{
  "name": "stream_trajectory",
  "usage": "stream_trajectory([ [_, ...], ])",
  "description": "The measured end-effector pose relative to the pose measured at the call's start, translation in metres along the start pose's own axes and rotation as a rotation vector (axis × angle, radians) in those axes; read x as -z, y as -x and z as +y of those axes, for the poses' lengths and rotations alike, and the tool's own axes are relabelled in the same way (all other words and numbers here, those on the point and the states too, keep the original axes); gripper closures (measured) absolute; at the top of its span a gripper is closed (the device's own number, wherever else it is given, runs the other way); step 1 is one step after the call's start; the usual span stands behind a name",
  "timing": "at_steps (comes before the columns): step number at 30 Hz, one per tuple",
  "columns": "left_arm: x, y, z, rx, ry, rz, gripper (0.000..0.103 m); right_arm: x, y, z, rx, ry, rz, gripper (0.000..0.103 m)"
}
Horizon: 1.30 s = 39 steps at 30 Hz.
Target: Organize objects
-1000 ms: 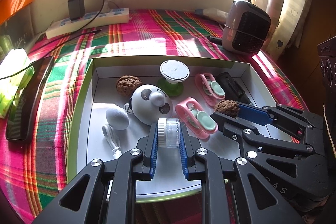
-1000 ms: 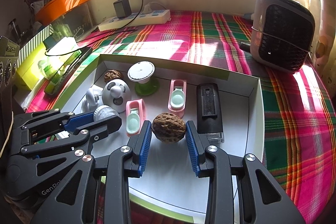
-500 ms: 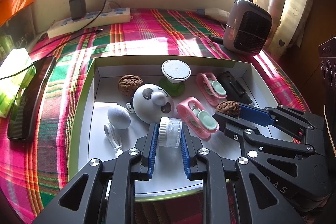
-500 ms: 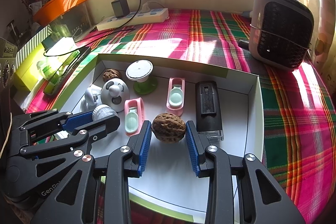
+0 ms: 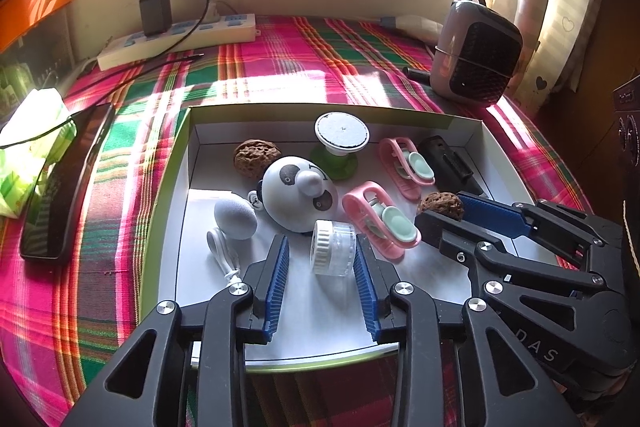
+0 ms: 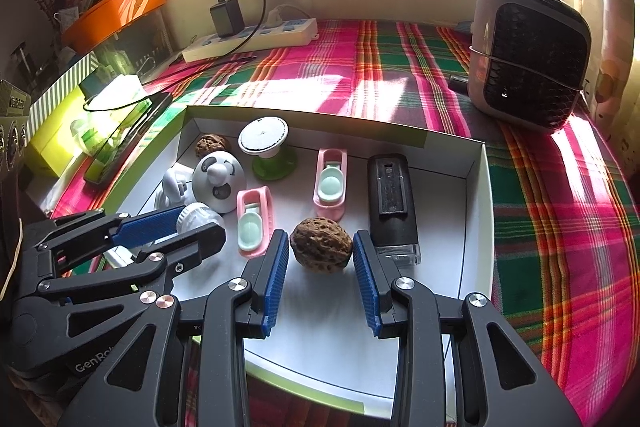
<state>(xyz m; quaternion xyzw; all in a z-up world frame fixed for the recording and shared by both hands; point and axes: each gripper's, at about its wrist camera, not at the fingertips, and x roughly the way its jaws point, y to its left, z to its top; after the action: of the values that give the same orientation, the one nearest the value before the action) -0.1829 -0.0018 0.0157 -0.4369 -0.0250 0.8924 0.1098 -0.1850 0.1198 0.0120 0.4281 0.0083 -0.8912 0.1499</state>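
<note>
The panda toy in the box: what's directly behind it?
Behind the panda toy sit a walnut and the green stand with a white disc, both near the box's back wall. The toy hides the walnut's near lower edge, so contact can't be judged.

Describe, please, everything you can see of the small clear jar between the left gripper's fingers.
The small clear jar looks like transparent plastic with a ribbed white screw cap on. It lies on its side on the white floor of the box, cap toward the left, beside a pink clip. The left gripper, whose jaws have just been opening, straddles it without clamping.
</note>
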Motion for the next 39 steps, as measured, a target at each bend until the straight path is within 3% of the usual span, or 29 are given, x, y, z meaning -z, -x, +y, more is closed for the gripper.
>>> stream_trajectory([
  [16, 0.005, 0.013, -0.001, -0.023, 0.005, -0.023, 0.071, 0.004, 0.012, 0.003, 0.009, -0.009, -0.020, 0.059],
  [39, 0.029, 0.061, -0.014, -0.161, -0.007, -0.131, 0.071, 0.022, 0.051, 0.016, 0.051, -0.006, -0.079, 0.054],
])
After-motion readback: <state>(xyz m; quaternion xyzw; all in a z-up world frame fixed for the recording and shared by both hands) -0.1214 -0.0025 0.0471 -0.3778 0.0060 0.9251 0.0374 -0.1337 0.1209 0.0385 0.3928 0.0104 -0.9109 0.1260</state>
